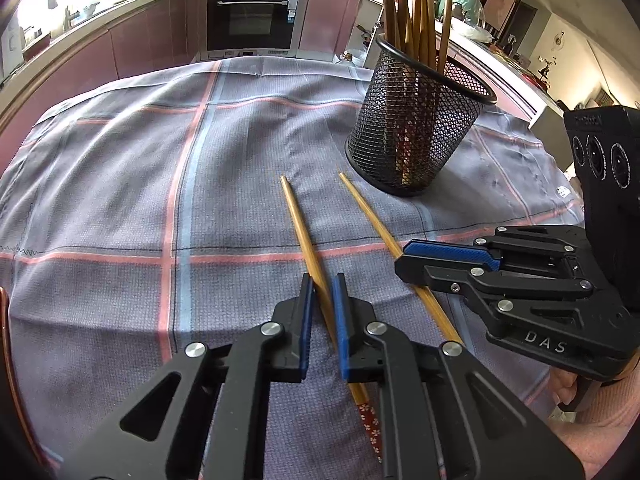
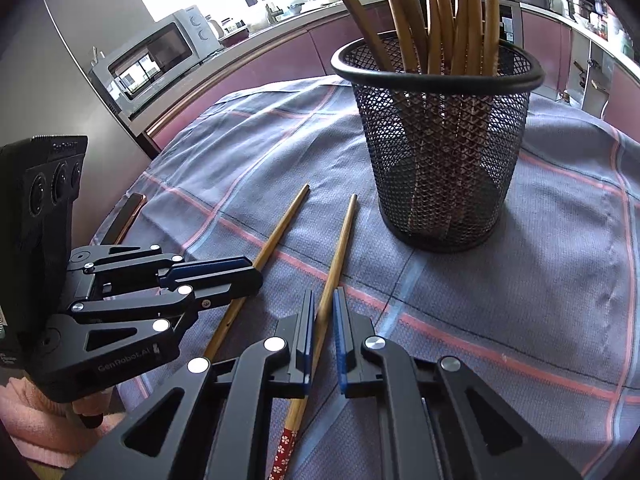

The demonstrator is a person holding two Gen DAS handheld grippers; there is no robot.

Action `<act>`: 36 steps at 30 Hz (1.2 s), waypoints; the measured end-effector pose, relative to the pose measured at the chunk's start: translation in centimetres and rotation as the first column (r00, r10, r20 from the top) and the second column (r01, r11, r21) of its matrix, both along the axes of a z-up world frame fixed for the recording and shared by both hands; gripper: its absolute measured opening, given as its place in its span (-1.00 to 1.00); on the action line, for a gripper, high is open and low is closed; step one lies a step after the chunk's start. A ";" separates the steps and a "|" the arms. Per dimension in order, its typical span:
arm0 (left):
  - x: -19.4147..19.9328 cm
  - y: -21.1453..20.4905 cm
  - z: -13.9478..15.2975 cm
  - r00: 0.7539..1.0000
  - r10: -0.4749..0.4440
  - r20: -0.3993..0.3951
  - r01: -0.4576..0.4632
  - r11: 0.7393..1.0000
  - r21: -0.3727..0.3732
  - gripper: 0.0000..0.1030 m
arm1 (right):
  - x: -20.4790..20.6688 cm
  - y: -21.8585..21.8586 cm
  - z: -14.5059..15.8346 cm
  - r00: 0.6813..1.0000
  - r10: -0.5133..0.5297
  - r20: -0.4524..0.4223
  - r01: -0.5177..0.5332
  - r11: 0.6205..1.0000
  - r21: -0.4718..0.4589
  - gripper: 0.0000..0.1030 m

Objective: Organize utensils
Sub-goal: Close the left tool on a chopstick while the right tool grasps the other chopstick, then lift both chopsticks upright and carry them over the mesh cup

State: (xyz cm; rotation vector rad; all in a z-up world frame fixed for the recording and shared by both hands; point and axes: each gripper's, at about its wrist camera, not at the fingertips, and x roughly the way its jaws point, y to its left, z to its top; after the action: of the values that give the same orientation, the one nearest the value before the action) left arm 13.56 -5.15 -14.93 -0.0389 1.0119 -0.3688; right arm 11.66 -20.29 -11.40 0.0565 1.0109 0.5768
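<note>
Chopstick [image 2: 334, 276] between right gripper [image 2: 322, 344] fingers [image 2: 307, 340].

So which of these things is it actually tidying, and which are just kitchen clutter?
Part of the job:
- left chopstick, between the left gripper jaws
- right chopstick, between the right gripper jaws
- mesh holder, already full of chopsticks

Just lying about:
- checked cloth
- microwave
- oven
</note>
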 end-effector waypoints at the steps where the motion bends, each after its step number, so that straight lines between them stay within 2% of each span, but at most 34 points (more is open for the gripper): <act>1: 0.0 0.0 0.0 1.000 -0.001 0.000 0.001 1.000 0.004 -0.76 | 0.0 0.1 0.0 1.000 0.001 -0.004 -0.001 1.000 -0.001 -0.82; 6: 0.3 -0.3 -0.1 1.000 -0.003 0.006 0.003 1.000 0.013 -0.73 | 0.2 0.8 0.0 1.000 -0.011 0.017 0.012 0.999 -0.036 -0.79; 11: 0.5 -0.2 -0.1 1.000 0.009 0.005 -0.009 1.000 0.006 -0.78 | 0.3 1.6 0.1 0.999 -0.003 0.047 0.006 0.997 -0.072 -0.84; 18: 0.2 0.2 0.1 1.000 0.022 0.003 -0.022 1.000 -0.013 -0.86 | 0.1 0.9 0.5 0.999 -0.004 0.045 0.005 1.000 -0.020 -0.89; 36: -1.2 0.8 3.2 0.997 0.025 0.071 -0.019 0.997 -0.077 -0.86 | -1.4 -1.5 3.6 0.995 0.000 0.097 -0.011 0.993 0.115 -0.90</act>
State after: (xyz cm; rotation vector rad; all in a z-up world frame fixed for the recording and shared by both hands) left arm 12.32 -4.32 -11.73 -0.1048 0.9258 -0.3861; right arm 10.27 -21.83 -7.79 0.1272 0.8835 0.6367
